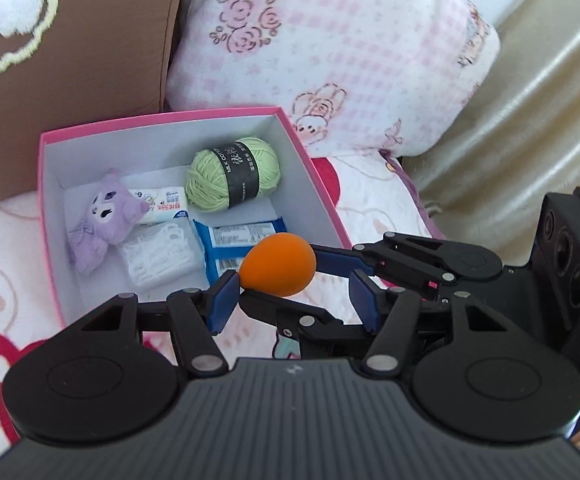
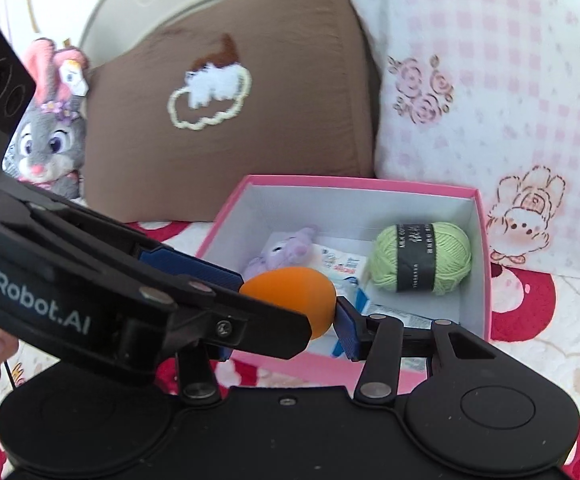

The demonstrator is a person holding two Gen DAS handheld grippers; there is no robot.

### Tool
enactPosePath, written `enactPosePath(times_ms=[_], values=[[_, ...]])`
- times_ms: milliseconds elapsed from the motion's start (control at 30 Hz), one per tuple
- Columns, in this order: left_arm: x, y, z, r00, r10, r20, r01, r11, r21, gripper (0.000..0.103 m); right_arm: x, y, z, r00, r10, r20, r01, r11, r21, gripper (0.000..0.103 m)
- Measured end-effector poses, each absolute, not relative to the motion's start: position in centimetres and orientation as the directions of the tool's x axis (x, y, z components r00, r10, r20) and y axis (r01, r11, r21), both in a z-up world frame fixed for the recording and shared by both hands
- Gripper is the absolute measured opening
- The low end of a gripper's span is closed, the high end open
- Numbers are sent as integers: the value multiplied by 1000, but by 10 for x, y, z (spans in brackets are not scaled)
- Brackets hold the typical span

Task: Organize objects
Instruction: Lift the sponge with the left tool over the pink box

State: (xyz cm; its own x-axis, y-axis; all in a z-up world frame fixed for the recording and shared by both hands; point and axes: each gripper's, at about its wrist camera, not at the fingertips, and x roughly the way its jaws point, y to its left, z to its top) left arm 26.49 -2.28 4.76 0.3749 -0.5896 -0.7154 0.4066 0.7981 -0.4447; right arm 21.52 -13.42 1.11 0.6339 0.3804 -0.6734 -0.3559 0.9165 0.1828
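showing only in the right wrist view, a rabbit plush [image 2: 48,142] sits at 9 o'clock. right gripper [image 1: 295,258] clamps the orange egg [image 1: 277,264] above the pink box [image 1: 313,168]. left gripper [image 1: 293,300] is open, one pad touching the egg.

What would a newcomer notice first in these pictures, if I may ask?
A bright orange egg-shaped object, held mid-air between blue-padded fingers over the near edge of an open pink cardboard box. Inside, a pale green ball of yarn sits far right, a purple plush toy on the left.
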Motion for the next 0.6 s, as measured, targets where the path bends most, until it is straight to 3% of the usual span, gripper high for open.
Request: enactPosePath(times_ms=[600], values=[[345, -43, -26, 353, -651, -672, 307, 759, -574, 59, 292, -146, -38, 613, 199, -765, -221, 972, 76, 52]])
